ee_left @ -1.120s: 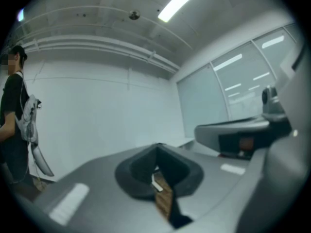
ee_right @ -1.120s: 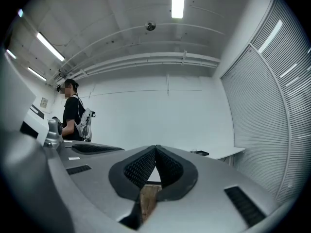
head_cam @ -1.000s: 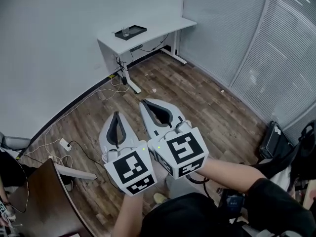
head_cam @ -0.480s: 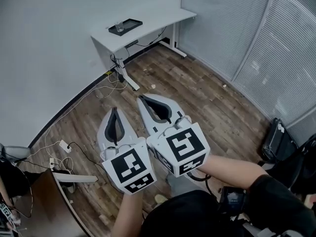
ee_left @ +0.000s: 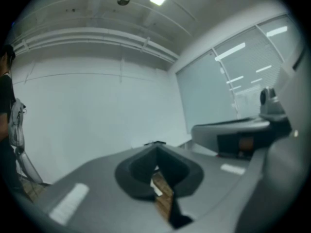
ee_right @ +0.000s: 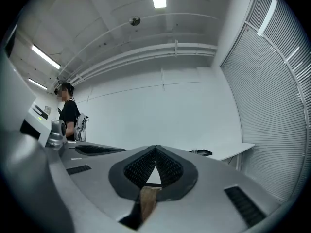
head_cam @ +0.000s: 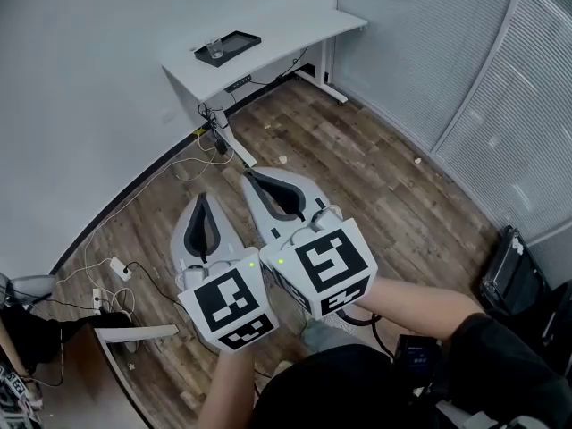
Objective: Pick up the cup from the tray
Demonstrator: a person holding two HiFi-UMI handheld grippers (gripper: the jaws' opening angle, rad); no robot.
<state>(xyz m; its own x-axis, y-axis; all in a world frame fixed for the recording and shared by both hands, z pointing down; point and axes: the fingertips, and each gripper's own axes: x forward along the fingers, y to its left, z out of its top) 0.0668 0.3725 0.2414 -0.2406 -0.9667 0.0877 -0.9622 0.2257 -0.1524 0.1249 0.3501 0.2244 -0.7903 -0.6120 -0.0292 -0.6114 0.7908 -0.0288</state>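
Note:
A clear cup [head_cam: 214,48] stands on a black tray [head_cam: 234,42] on the white desk [head_cam: 286,38] at the far side of the room. Both grippers are held side by side over the wooden floor, well short of the desk and pointing level toward it. The left gripper [head_cam: 202,197] is shut with nothing in it, and so is the right gripper [head_cam: 248,175]. In the right gripper view the tray [ee_right: 204,152] shows small, just right of the closed jaw tips [ee_right: 156,147]. In the left gripper view the closed tips [ee_left: 156,145] cover most of the desk.
Cables and a power strip [head_cam: 117,264] lie on the floor along the left wall. Blind-covered walls [head_cam: 500,105] close the right side. A black bag [head_cam: 511,271] sits at the right. A person with a backpack [ee_right: 72,121] stands at the left.
Both grippers have moved forward together across the floor toward the desk, still shut. The desk and tray have shifted a little in the head view.

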